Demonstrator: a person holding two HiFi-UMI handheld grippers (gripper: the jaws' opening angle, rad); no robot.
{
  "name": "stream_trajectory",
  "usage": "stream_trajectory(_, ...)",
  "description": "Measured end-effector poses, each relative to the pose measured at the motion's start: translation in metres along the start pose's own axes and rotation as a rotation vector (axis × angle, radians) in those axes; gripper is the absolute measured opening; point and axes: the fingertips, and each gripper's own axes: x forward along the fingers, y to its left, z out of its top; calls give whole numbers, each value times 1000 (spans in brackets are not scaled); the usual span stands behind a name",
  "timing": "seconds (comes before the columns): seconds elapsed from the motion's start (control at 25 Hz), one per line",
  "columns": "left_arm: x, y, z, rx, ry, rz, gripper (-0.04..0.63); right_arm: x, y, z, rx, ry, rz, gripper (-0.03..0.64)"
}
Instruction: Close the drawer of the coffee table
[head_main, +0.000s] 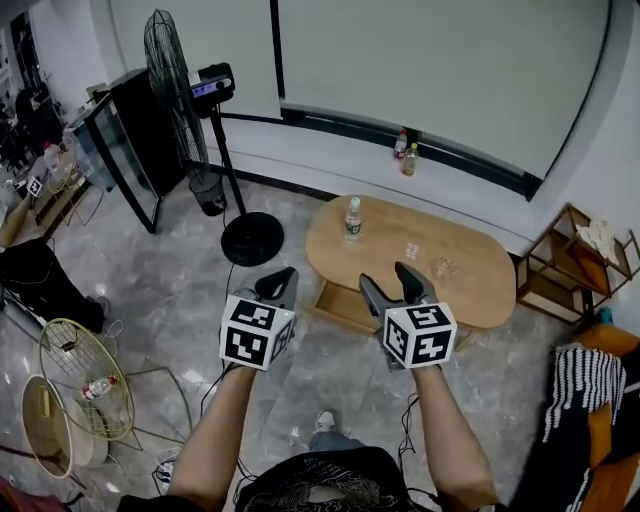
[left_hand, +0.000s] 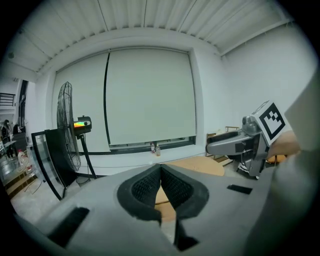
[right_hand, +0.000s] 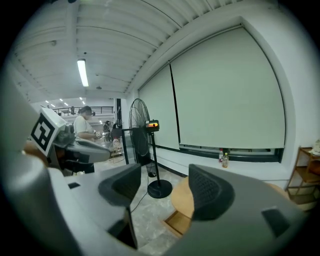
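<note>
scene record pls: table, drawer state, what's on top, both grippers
coffee table: oval, wooden top, on the floor ahead of the person
drawer: open, pulled out on the table's near side, towards its left end
on table: one clear bottle, upright, near the left end
left gripper: jaws together at the tips, nothing between them
right gripper: jaws apart, nothing between them
contact: neither gripper touches the drawer or the table
task state: drawer not yet closed
</note>
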Motion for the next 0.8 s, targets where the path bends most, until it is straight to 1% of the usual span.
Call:
stream_trajectory(0.16, 29, 17, 6, 0, 12, -19, 3, 26, -16, 7, 5, 7, -18, 285)
stream_trajectory(0.44, 69, 37, 17, 29, 14, -69, 3, 51, -39, 14, 21, 3, -79, 285)
stream_trajectory(0.6, 94, 47, 23, 47, 6, -129, 3, 65, -48, 15, 31, 8, -138, 287)
stream_trajectory(0.8, 130, 63, 32, 68, 0, -231, 3, 87, -58, 29, 58, -10, -233, 287)
